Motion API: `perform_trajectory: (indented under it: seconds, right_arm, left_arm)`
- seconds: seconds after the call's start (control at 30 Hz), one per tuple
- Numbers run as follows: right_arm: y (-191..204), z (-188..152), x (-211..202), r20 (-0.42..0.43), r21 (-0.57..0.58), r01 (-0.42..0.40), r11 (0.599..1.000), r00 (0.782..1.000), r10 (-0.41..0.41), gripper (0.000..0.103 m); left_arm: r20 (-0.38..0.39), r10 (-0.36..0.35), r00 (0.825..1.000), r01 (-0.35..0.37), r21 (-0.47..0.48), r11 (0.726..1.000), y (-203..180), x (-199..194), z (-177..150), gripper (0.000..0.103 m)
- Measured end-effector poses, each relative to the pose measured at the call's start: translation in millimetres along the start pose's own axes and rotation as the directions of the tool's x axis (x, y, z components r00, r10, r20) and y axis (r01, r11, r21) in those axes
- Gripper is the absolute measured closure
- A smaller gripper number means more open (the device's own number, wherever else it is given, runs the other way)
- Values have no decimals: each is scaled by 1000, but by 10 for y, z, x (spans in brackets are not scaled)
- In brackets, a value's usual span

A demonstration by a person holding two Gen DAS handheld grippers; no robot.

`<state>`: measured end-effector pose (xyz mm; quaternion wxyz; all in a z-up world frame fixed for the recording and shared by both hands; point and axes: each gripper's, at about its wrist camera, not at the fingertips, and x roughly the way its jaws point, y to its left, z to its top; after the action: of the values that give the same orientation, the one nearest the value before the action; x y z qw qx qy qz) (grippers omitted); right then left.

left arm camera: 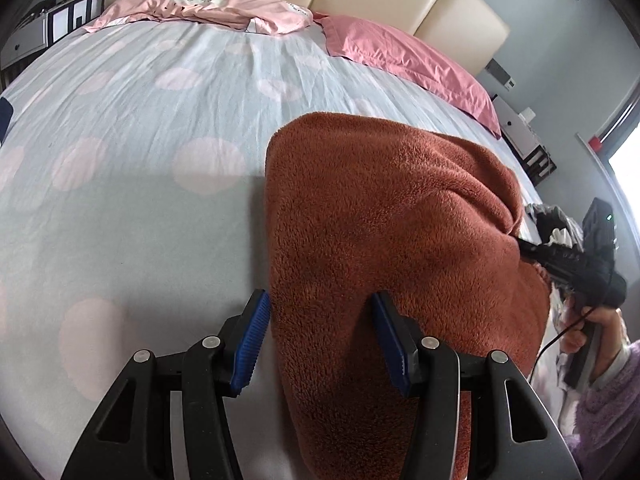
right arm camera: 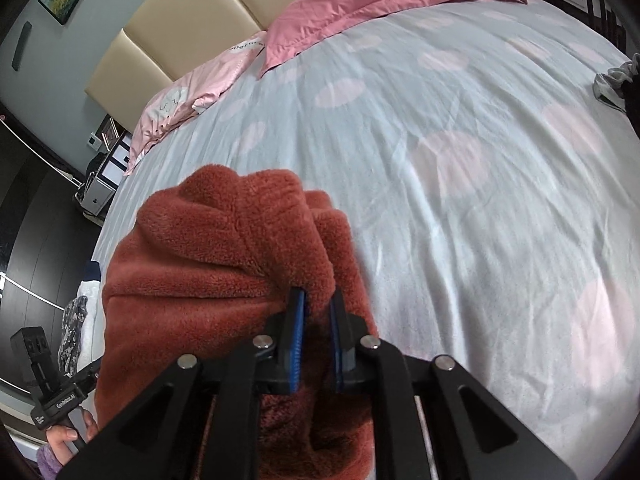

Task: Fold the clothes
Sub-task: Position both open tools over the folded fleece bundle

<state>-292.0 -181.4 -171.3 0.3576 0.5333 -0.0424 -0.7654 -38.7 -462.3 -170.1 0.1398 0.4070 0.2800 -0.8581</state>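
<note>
Right gripper pinching rust fleece, left gripper apparently spread

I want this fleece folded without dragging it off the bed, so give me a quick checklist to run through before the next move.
1. Right gripper pinching the rust fleece garment: ok, pads closed on a bunched fold.
2. Left gripper holding fabric: not ok, jaws open astride the near left edge.
3. Garment lying flat: not ok, its right side is lifted and puckered.
4. Bedsheet to the left of the garment free for folding: ok.
5. Other clothes clear of the fold: cannot tell, a pile lies close beside the garment.
</note>
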Motion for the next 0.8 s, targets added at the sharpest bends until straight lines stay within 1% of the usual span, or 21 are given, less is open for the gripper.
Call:
perform_trajectory:
  seconds: [0.03, 0.1, 0.17, 0.27, 0.3, 0.43, 0.5, 0.6, 0.63, 0.67, 0.73, 0.77, 0.8]
  right_arm:
    - [37, 13, -51, 3, -13, 6, 1000, 1000, -6, 84]
    - [168, 19, -233, 39, -68, 12, 998, 999, -9, 83]
    - [351, 18, -451, 93, -140, 29, 990, 996, -16, 83]
    - [660, 65, -715, 196, -234, 70, 970, 980, -23, 83]
    - [749, 94, -754, 218, -255, 73, 964, 976, -17, 83]
    - [991, 230, -595, 214, -298, 47, 953, 977, 19, 83]
    - [947, 278, -366, 191, -267, 36, 963, 981, 16, 84]
    - [712, 299, -44, 181, -198, 93, 976, 982, -57, 88]
    - [573, 292, 47, 172, -155, 99, 983, 982, -72, 88]
    - [410, 265, 122, 156, -104, 88, 991, 985, -71, 88]
    - [149, 210, 250, 128, -17, 29, 999, 991, -27, 87]
    - [67, 185, 293, 121, 9, 7, 1000, 993, -8, 86]
    - [50, 167, 311, 121, 10, 3, 1000, 993, -4, 84]
  left_arm:
    - [9, 3, 1000, -3, 1, 1000, -2, -17, 0, 48]
    - [27, 9, 1000, -9, 4, 1000, -7, -51, 0, 48]
    - [45, 16, 999, -16, 7, 1000, -11, -85, 0, 48]
    - [74, 18, 997, -19, 10, 1000, -23, -144, 5, 48]
    - [84, 7, 996, -8, 12, 1000, -36, -166, 16, 48]
    - [116, -31, 993, 27, 30, 999, -112, -223, 72, 48]
    - [125, -44, 991, 40, 35, 999, -140, -244, 104, 48]
    - [123, -47, 991, 43, 33, 999, -139, -243, 150, 48]
    - [121, -49, 991, 46, 31, 998, -133, -231, 159, 48]
    - [117, -54, 992, 51, 30, 998, -134, -215, 167, 48]
    - [108, -62, 992, 59, 33, 998, -152, -180, 178, 48]
    - [104, -66, 992, 63, 34, 997, -160, -162, 183, 48]
    - [102, -66, 993, 63, 39, 997, -179, -143, 186, 48]
